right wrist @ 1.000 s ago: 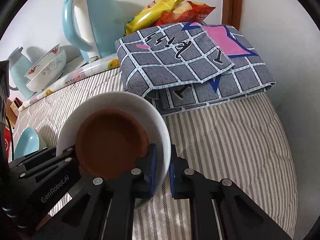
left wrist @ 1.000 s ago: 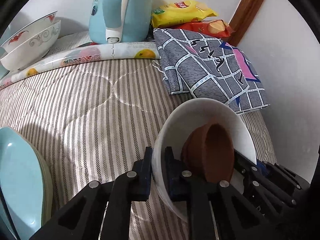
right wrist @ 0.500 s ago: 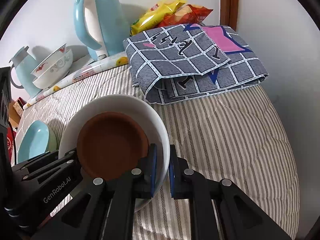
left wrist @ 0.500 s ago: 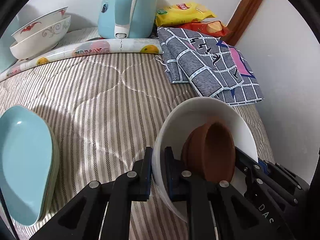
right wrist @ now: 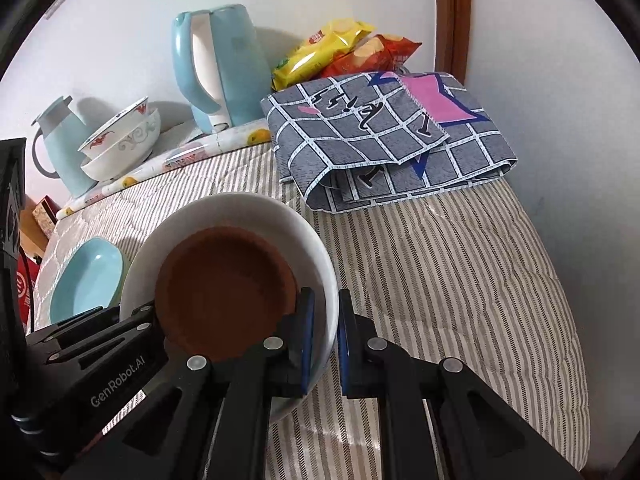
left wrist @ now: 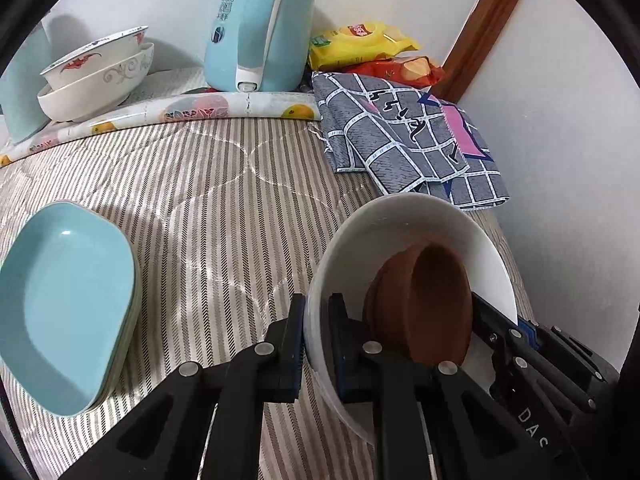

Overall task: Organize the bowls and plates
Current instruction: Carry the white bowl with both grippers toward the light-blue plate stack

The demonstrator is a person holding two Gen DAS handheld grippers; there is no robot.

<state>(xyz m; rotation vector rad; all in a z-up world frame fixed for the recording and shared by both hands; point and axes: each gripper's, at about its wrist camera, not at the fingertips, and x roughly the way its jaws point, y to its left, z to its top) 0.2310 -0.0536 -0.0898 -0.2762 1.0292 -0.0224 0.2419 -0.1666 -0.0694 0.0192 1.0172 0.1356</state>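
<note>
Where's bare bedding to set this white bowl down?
Both grippers, left and right, clamp the white bowl, which holds a brown dish. Free: the striped quilt between the blue plates, the fruit-print mat and the checked cloth, plus the strip right of the bowl below that cloth. Crowded: the back, with kettle, patterned bowls and snack bags.

A striped quilt [left wrist: 208, 208] covers the surface. At the far side stands a light blue kettle [left wrist: 260, 28] on a flowered mat [left wrist: 192, 106]. To its right lie two snack bags [left wrist: 360, 40] and a folded checked cloth [left wrist: 404, 140]. A blue jug [right wrist: 60, 144] stands far left.
</note>
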